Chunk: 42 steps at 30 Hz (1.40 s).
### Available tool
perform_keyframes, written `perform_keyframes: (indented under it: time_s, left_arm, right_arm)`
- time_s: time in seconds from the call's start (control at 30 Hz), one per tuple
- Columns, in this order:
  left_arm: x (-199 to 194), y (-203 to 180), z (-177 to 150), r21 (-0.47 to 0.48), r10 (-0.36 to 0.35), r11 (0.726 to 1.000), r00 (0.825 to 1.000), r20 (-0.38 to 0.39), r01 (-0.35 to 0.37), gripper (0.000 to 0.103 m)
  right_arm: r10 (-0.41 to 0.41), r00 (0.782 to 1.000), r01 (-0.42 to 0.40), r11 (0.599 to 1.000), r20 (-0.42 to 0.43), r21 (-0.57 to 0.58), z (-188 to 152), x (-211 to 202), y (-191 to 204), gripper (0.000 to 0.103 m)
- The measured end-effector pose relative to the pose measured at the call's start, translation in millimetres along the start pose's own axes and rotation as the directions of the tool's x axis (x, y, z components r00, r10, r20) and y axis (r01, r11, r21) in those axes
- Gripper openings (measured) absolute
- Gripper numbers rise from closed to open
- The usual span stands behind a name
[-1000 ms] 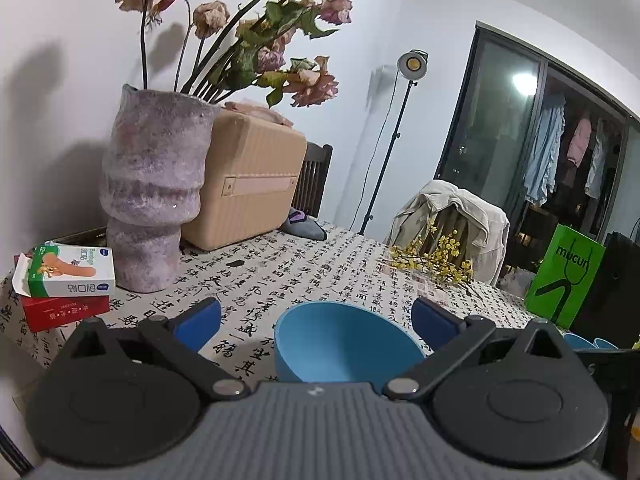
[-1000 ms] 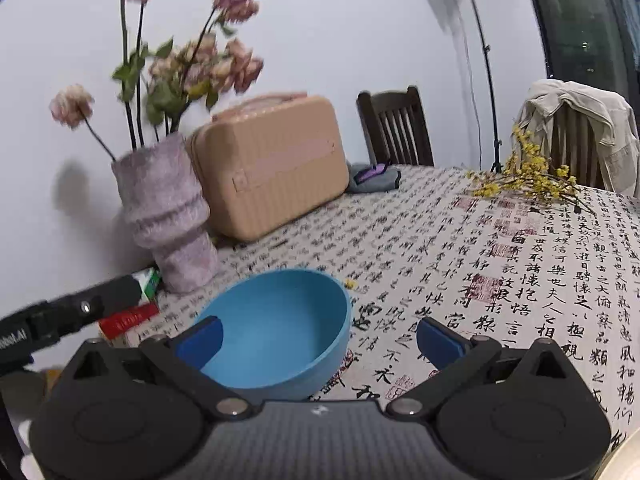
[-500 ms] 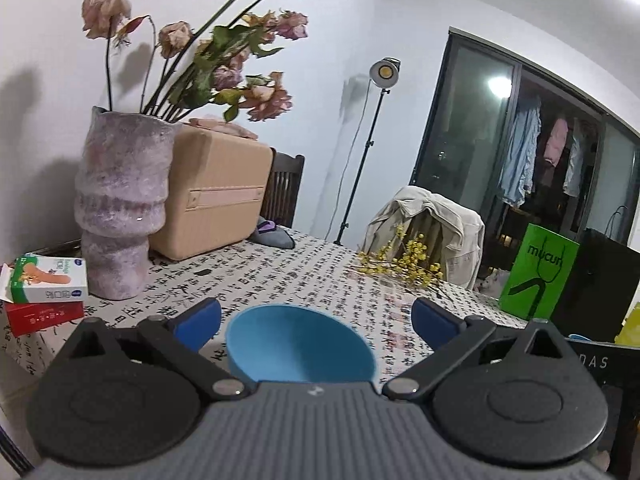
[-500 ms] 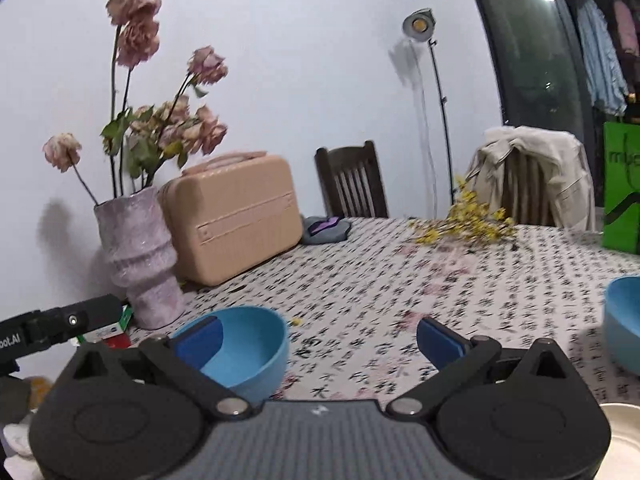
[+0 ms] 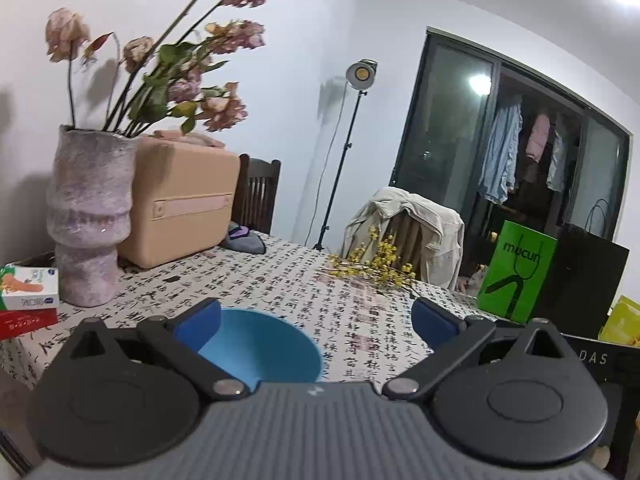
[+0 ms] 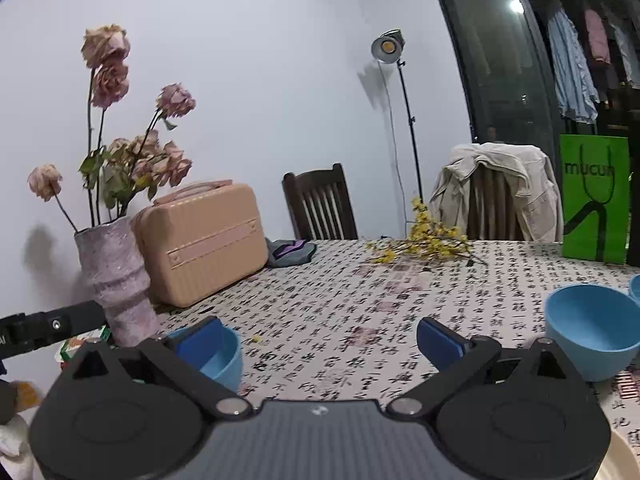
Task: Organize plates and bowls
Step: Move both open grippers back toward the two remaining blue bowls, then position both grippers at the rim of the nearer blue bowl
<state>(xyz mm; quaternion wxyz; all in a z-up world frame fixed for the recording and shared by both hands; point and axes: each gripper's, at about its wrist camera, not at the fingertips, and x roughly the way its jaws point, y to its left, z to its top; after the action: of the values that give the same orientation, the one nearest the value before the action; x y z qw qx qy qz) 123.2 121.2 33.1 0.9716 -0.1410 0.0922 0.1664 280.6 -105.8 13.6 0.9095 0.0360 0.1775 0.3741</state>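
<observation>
the left tongs (image 5: 316, 316) had a ribbed grey body with a small pale logo at its top edge. two broad black round housings flanked it, each with a faint raised circle in the face and a triangular recess above. black link bars ran from silver pivot screws out to the fingers, which ended in dark blue pads (image 5: 200, 322). the right tongs (image 6: 318, 334) were the same build: ribbed grey centre, pale logo, black round housings, silver pivot screws, black link bars and blue pads (image 6: 438, 342).
</observation>
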Motion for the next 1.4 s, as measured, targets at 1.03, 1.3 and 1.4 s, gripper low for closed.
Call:
perform_keyframes:
  time_s: [1.03, 1.3, 1.4]
  left_arm:
    - [65, -111, 12, 0.073, -0.179, 0.979, 0.973, -0.143, 0.191, 0.103]
    - [92, -145, 8, 0.097, -0.206, 0.969, 0.958, -0.200, 0.228, 0.103]
    - [102, -157, 8, 0.110, -0.212, 0.965, 0.954, -0.212, 0.239, 0.103]
  right_arm:
    - [-0.235, 0.971, 0.237, 0.970, -0.031, 0.061, 28, -51, -139, 0.103]
    - [-0.271, 0.959, 0.279, 0.955, -0.083, 0.098, 33, -45, -174, 0.103]
    - [-0.290, 0.952, 0.300, 0.948, -0.101, 0.107, 34, -41, -186, 0.103]
